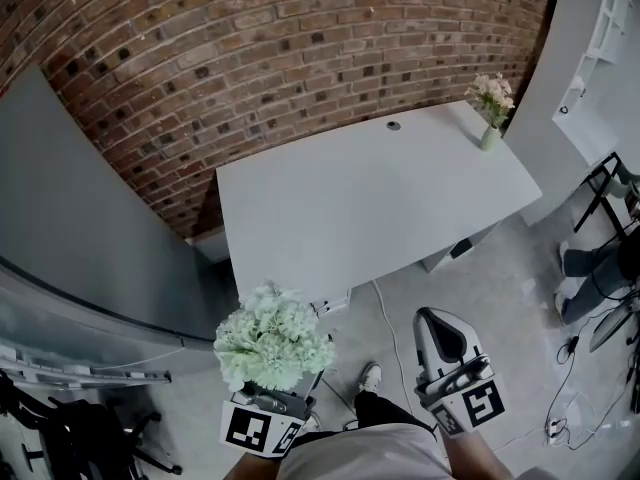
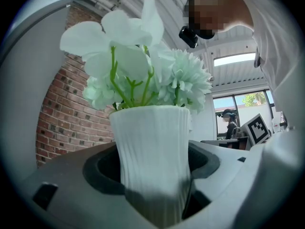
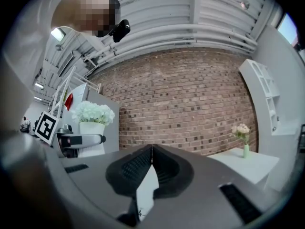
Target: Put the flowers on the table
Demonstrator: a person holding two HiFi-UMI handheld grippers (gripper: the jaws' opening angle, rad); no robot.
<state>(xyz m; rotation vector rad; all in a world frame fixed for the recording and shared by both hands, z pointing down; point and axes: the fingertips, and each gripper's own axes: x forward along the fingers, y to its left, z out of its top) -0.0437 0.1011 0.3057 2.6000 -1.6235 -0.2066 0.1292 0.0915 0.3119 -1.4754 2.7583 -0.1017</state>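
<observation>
1. White ribbed vase [image 2: 152,166]: upright, holds a bunch of pale white-green flowers [image 1: 272,340]. Blooms spill over the rim, and green stems show in the left gripper view.
2. L gripper [image 1: 268,400] pinches that vase low on its body, jaws spread wide w/ a pad on each side. Vase + flowers are off the table, in the air at ~7 o'clock in the head view, close to the person's body.
3. R gripper [image 1: 447,340] sits at ~5 o'clock, jaws pressed together, tips touching, nothing btwn them.
4. Table [image 1: 380,218]: white, at 12 o'clock ahead of both grippers, well apart from the held vase.
5. Small green vase [image 1: 489,138] stands upright on the table's far R corner, ~1 o'clock. It holds pink-cream blooms [image 1: 493,93]. Same vase shows at ~3 o'clock in the right gripper view.
6. Grommet [image 1: 393,125], small & round, near the table's far edge at ~12 o'clock.
7. Brick wall [image 1: 280,58] runs behind the table, 10 to 1 o'clock. Grey panel [image 1: 70,218] at 9 o'clock, white shelf unit [image 1: 612,13] at 2 o'clock.
8. On the floor btwn person & table, a pale cable [image 1: 390,328] runs from under the table toward 6 o'clock. The person's shoe [image 1: 369,376] lies btwn the two grippers. Another person's legs [image 1: 590,263] are at 3 o'clock, beside the table's R end.
</observation>
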